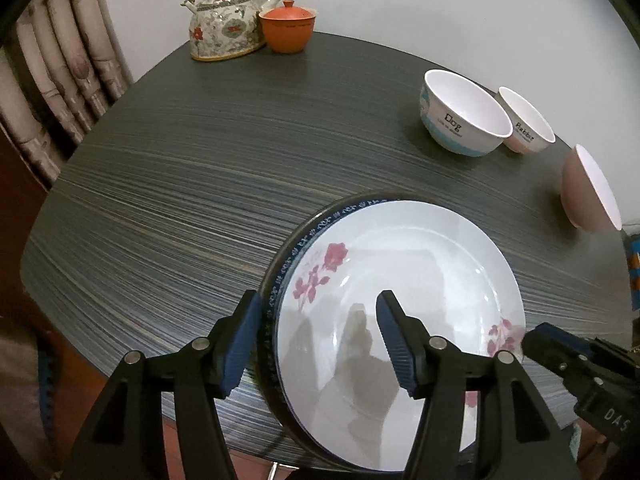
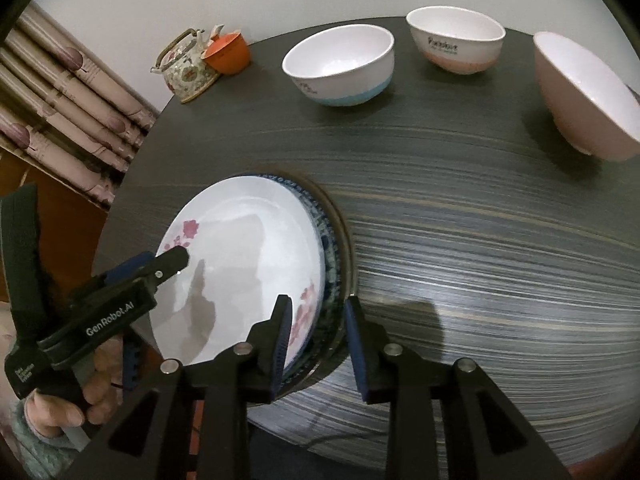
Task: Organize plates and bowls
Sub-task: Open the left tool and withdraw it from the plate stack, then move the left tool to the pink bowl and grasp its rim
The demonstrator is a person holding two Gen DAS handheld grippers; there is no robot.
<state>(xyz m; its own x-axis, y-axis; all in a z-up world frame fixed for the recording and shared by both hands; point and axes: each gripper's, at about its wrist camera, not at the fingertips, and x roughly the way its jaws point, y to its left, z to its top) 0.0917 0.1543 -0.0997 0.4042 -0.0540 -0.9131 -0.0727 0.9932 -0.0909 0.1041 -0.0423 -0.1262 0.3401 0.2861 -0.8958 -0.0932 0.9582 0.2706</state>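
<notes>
A white plate with pink flowers (image 1: 400, 280) lies on top of a blue-rimmed plate (image 1: 304, 236) and a dark plate beneath, stacked at the near table edge. The stack also shows in the right wrist view (image 2: 248, 248). My left gripper (image 1: 320, 336) is open, its jaws straddling the stack's left rim. My right gripper (image 2: 316, 340) is open, its jaws straddling the right rim. Three bowls stand behind: a blue-banded bowl (image 1: 460, 116), a pink-banded bowl (image 1: 524, 120) and a pink bowl (image 1: 588, 188).
A floral teapot (image 1: 224, 20) and an orange lidded cup (image 1: 288, 26) stand at the far left corner of the dark table (image 1: 192, 176). A patterned curtain (image 1: 60, 72) hangs left of the table. The wall is close behind.
</notes>
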